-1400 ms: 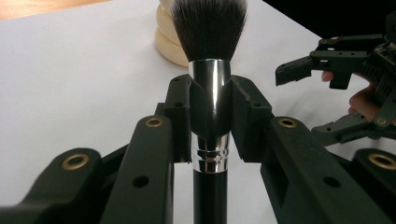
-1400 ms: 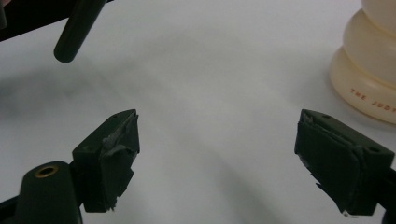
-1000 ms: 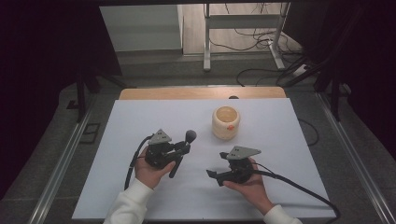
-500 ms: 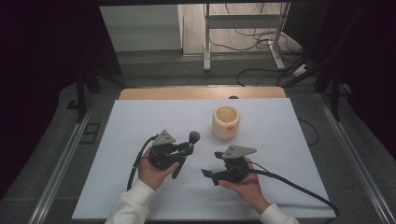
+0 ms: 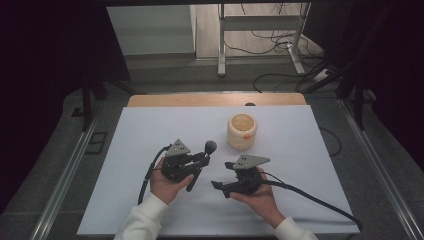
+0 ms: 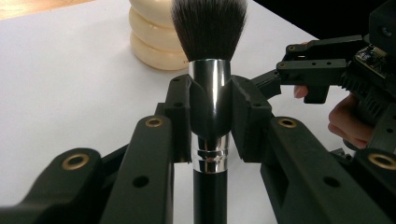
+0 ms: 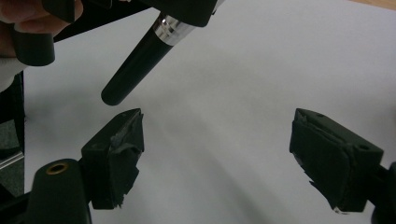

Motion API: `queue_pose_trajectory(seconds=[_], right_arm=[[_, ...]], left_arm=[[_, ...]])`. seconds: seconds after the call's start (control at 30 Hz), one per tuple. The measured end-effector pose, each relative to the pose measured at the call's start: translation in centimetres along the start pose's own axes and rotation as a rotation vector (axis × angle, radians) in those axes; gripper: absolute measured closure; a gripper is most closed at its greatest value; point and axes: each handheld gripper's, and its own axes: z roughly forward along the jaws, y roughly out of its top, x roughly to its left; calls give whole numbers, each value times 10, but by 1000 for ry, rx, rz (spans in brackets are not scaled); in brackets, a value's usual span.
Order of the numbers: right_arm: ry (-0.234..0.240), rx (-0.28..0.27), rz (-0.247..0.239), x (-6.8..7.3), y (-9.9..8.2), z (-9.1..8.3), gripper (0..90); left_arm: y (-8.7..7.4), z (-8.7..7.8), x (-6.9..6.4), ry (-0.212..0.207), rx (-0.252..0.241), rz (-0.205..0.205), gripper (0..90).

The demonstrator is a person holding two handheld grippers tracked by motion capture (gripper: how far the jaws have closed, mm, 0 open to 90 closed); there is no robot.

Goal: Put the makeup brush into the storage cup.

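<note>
The brush (image 6: 209, 93) is sitting in your left claw (image 5: 200, 161), which is clamping its slick chrome collar, bristles pointing toward the far cream pot (image 5: 242, 131). You're holding your right claw (image 7: 233, 154) open near the black handle end, its jaws having just been narrowing around nothing. It looks light and stiff; grip the handle, not the soft bristles.

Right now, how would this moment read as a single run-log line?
left gripper: shut on makeup brush | right gripper: open, jaws just closing slightly, nothing between | cream holder: untouched
</note>
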Motion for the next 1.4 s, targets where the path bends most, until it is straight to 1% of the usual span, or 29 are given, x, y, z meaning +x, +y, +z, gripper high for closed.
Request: queue_pose_trajectory(seconds=[0.2, 0.33, 0.53, 0.63, 0.8, 0.93, 1.07, 1.1, 1.13, 1.17, 1.27, 1.33, 1.4], right_arm=[[10, 3, -1, 4, 3, 5, 188], [20, 8, 9, 7, 5, 10, 196], [33, 9, 10, 11, 8, 16, 200], [40, 3, 24, 13, 10, 21, 205], [50, -5, 29, 15, 13, 25, 212], [56, -19, 29, 17, 15, 28, 240], [78, -24, 50, 17, 15, 30, 302], [80, -27, 56, 17, 15, 31, 327], [90, -33, 65, 17, 15, 31, 384], [90, -33, 65, 17, 15, 31, 384], [111, -36, 67, 17, 16, 31, 539], [141, -29, 81, 16, 16, 31, 591], [146, -4, 99, 14, 15, 32, 668]], left_arm=[[1, 2, -3, -3, -2, 5, 709], [1, 3, -4, -6, -5, 9, 708], [1, 5, -6, -11, 5, 14, 708], [1, 7, -7, -16, 9, 15, 708], [1, 8, -10, -23, 14, 22, 708], [2, 8, -12, -31, 22, 30, 708], [2, 9, -14, -32, 18, 34, 709], [1, 9, -14, -32, 17, 35, 708], [1, 9, -15, -33, 17, 38, 708], [1, 9, -15, -35, 17, 41, 708], [1, 9, -17, -36, 15, 43, 708], [1, 8, -17, -40, 16, 50, 708], [1, 6, -17, -52, 14, 50, 707]])
